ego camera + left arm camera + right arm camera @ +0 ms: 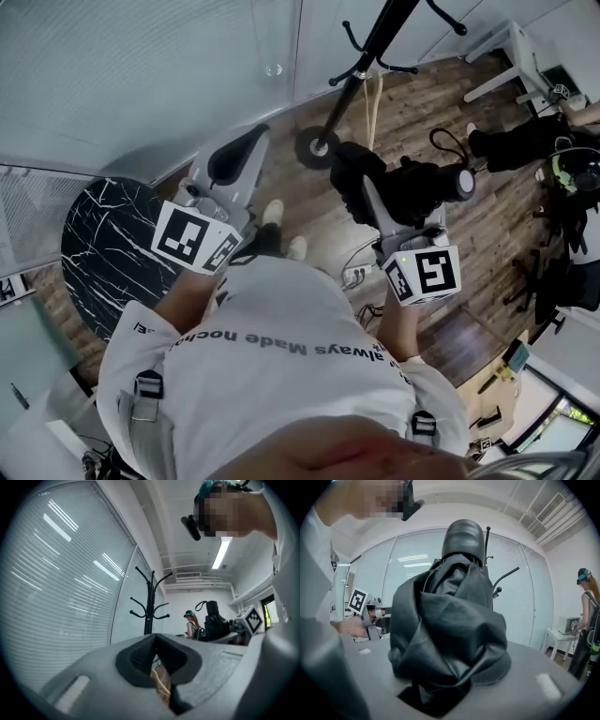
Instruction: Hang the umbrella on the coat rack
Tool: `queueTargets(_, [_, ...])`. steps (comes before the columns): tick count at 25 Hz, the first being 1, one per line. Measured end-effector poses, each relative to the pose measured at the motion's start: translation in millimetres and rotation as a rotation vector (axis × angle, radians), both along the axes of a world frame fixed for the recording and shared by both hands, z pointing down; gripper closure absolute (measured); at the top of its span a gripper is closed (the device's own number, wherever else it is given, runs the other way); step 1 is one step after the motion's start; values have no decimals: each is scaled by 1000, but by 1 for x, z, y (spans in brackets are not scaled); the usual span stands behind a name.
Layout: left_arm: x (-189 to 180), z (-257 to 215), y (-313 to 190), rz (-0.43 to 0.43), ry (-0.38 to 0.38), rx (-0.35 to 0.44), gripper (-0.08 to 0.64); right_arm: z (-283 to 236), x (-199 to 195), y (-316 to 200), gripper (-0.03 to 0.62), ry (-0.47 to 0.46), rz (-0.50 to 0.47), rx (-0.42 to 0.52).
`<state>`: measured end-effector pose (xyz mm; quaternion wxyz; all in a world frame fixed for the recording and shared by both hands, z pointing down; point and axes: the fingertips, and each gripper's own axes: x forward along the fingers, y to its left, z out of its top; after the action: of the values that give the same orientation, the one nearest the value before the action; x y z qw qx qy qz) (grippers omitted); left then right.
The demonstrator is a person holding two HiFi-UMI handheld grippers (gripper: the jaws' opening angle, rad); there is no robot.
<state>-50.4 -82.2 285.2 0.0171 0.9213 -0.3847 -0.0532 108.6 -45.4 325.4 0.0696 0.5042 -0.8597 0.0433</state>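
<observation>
My right gripper (380, 199) (445, 667) is shut on the folded black umbrella (398, 187) (450, 616), whose crumpled fabric fills the right gripper view. The umbrella's thick handle end (459, 183) points right, with a black loop beside it. Just beyond stands the black coat rack (352, 84) (150, 602) (487, 541), its round base (314, 145) on the wood floor; the umbrella is close to the pole but apart from its hooks. My left gripper (234, 155) (155, 641) is held out left of the rack, jaws together and holding nothing.
A round black marble table (108, 248) is at my left. A beige cord (373, 98) hangs by the rack pole. Blinds and glass panels (70, 583) stand behind the rack. Another person (525, 141) (586, 616) and a white desk (511, 61) are to the right.
</observation>
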Motion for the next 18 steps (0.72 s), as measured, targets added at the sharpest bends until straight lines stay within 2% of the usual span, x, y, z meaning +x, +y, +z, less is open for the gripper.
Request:
queueTargets(8, [-30, -6, -86, 53, 15, 14, 557, -6, -40, -82, 322, 28, 33, 16])
queueTargets(14, [-22, 1, -120, 126, 1, 4, 557, -1, -48, -114, 322, 27, 75, 16])
queueTargets(18, [-11, 7, -127, 144, -8, -5, 557, 2, -41, -122, 322, 26, 82, 15])
